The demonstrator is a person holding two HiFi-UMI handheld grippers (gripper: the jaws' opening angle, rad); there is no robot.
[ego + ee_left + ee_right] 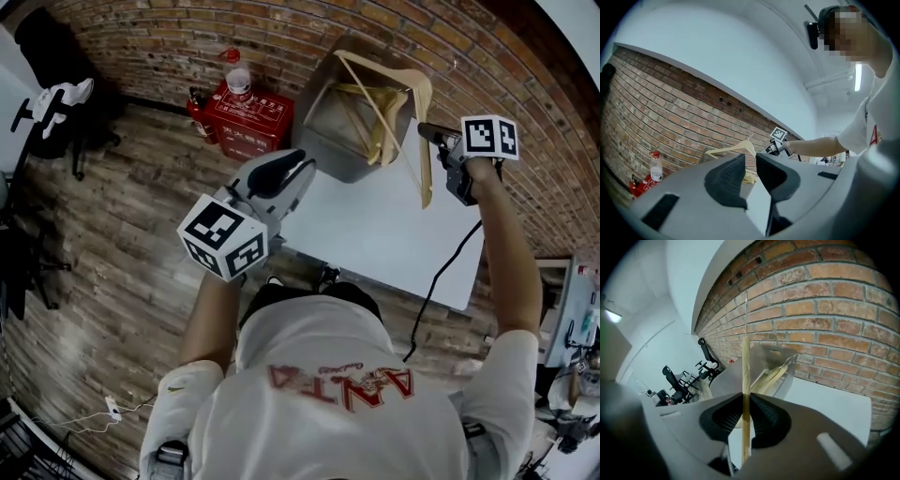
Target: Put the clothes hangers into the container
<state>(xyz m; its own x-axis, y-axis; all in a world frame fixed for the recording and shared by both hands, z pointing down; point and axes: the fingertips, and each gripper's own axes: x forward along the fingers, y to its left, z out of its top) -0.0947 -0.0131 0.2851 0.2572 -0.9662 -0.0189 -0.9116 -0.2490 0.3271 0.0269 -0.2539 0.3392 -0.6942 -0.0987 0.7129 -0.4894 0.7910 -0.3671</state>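
The white table (pixel 375 234) carries a grey metal container (pixel 323 127) at its far left corner, with pale wooden hangers (pixel 380 122) leaning inside. The right gripper (pixel 746 416) is clamped on another pale wooden hanger (pixel 746 376), held at the container's right rim. The left gripper (pixel 751 171) hovers at the table's left edge, its jaws apart and empty.

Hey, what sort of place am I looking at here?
Probably an office or lab workspace rather than a home: a bare brick wall, wheeled office chairs, and a red fire-extinguisher box on the wood floor beside a white table.
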